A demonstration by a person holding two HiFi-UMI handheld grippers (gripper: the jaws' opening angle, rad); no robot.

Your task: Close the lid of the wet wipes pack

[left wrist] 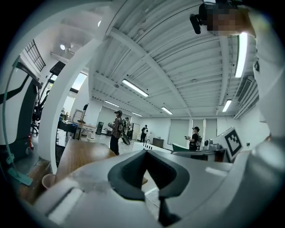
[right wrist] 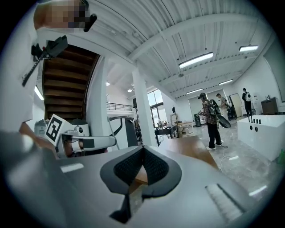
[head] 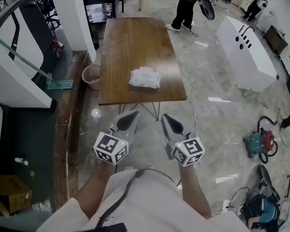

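The table (head: pixel 139 52), one long wooden top on thin legs, stands ahead of the person and runs from near to far. To its right, well apart, one white tub (head: pixel 246 52) lies on the floor. Two people are at the far end of the room: a bystander (head: pixel 185 4) just beyond the table's far right corner, and a second bystander (head: pixel 257 6) farther right.

The two tongs are held side by side, nearer than the table's near edge and off it, both pointing toward the table. The left tongs (head: pixel 130 118) are clenched. In the left gripper view (left wrist: pixel 145 153) the dark pads meet at the tips with nothing between them. The right tongs (head: pixel 168 123) are clenched as well, and the right gripper view (right wrist: pixel 142 149) shows their tips touching and empty, with the table top beyond them.

One vacuum (head: pixel 260 142) sits on the floor near and to the right. One cardboard box (head: pixel 12 191) sits near and to the left.

The one wipes pack (head: pixel 145 77) lies flat on the near half of the table, slightly right of its middle. It is farther away than both tongs and well apart from them, roughly in line with the gap between the two. It is too small to tell how its lid stands.

One bucket (head: pixel 92 76) stands on the floor just beside the table's near left corner. What it holds cannot be made out.
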